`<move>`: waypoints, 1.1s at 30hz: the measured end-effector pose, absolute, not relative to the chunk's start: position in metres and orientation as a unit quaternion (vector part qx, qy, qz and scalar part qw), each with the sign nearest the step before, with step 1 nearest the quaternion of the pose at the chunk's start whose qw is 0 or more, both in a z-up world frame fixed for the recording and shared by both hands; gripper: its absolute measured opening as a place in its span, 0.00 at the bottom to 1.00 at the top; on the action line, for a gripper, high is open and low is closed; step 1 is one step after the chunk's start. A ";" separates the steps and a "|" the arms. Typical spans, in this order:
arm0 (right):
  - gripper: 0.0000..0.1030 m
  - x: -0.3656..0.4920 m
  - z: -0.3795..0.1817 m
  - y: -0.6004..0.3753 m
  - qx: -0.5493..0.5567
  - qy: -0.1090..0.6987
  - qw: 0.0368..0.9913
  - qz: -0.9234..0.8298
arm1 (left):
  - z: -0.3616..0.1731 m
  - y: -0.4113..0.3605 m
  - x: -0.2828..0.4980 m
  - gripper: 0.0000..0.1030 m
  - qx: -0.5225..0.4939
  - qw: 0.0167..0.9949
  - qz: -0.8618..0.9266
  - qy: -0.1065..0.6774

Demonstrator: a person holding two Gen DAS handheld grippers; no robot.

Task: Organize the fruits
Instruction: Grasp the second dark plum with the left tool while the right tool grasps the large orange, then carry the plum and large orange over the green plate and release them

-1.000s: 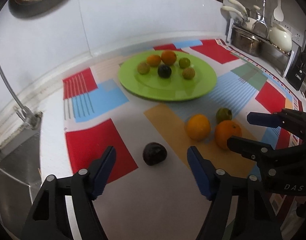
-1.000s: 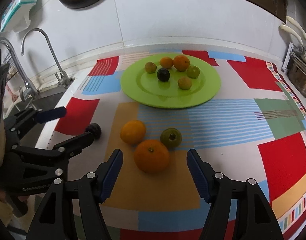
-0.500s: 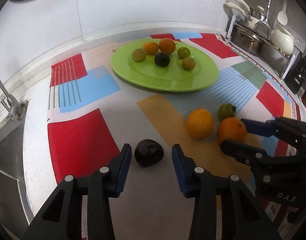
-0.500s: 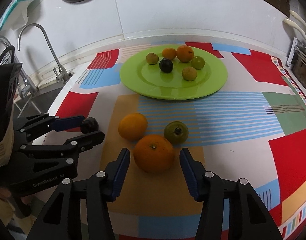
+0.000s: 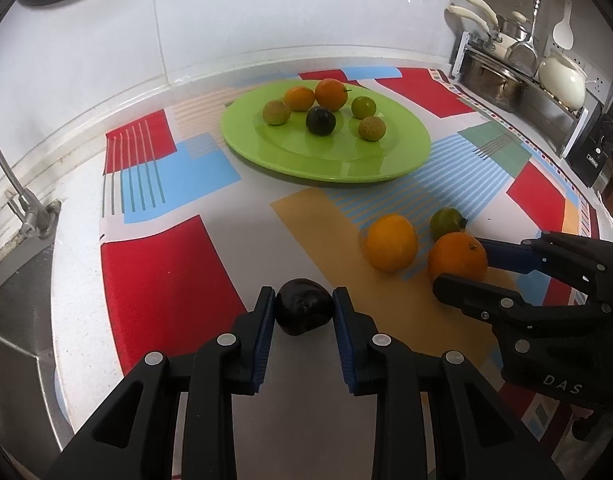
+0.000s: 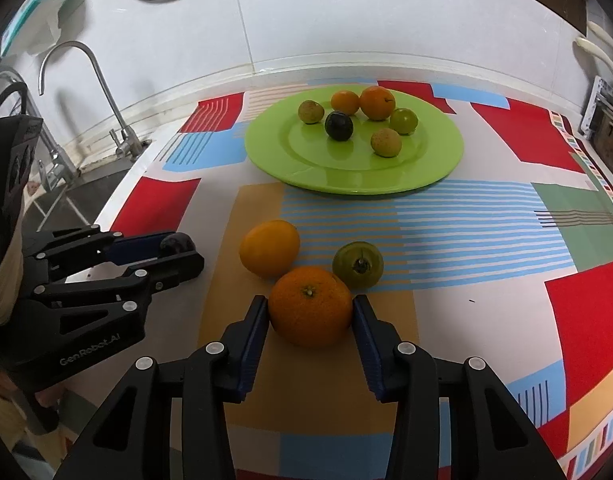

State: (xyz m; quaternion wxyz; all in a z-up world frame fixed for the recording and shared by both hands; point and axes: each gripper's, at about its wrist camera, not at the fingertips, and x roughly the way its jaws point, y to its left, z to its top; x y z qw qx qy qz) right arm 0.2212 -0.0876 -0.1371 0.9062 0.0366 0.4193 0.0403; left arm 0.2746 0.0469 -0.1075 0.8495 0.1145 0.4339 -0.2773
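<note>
Since a moment ago my left gripper (image 5: 304, 306) has closed onto the dark fruit (image 5: 303, 306) and my right gripper (image 6: 311, 312) onto the orange (image 6: 310, 305), both in front of the green plate (image 6: 434, 172). They sit on a colourful patterned mat (image 6: 486, 216), with a faucet (image 6: 86, 92) left of the plate.

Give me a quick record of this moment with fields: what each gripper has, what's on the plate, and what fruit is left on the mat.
left gripper: shut on the dark fruit, which sits on the mat
right gripper: shut on the large orange, also on the mat
green plate: six small fruits, clustered toward its far side
loose on mat: yellow-orange fruit and green fruit, both beside the large orange
patterned mat: under the plate and fruits
</note>
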 end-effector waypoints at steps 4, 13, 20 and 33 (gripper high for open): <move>0.42 0.218 -0.133 -0.088 0.034 0.416 0.908 0.046 | -0.101 0.048 0.270 0.28 0.111 0.853 -0.275 0.430; 0.42 0.206 -0.119 -0.086 0.030 0.403 0.912 0.069 | -0.085 0.050 0.256 0.28 0.097 0.861 -0.266 0.422; 0.42 0.192 -0.106 -0.088 0.022 0.391 0.917 0.080 | -0.069 0.045 0.240 0.28 0.091 0.871 -0.258 0.407; 0.42 0.178 -0.073 -0.106 0.014 0.355 0.930 0.090 | -0.036 0.034 0.223 0.28 0.068 0.893 -0.239 0.375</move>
